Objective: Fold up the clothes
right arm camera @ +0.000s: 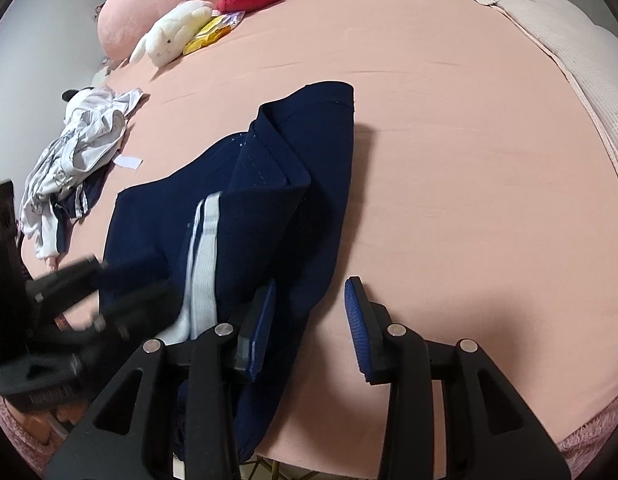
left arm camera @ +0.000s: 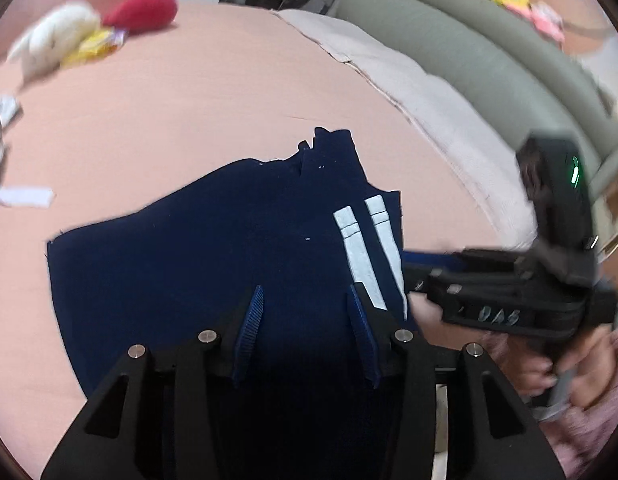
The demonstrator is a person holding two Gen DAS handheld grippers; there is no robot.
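Navy trousers (right arm camera: 269, 200) near bed (right arm camera: 449, 160) edge; open sheet rightward.

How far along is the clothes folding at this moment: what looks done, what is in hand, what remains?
Done: the navy garment with white stripes lies partly folded on the pink bed.
In hand: nothing gripped; the left gripper hangs over it and the right gripper sits at its edge, both open.
Left: its layers look uneven, and a crumpled pile of light clothes waits unfolded.
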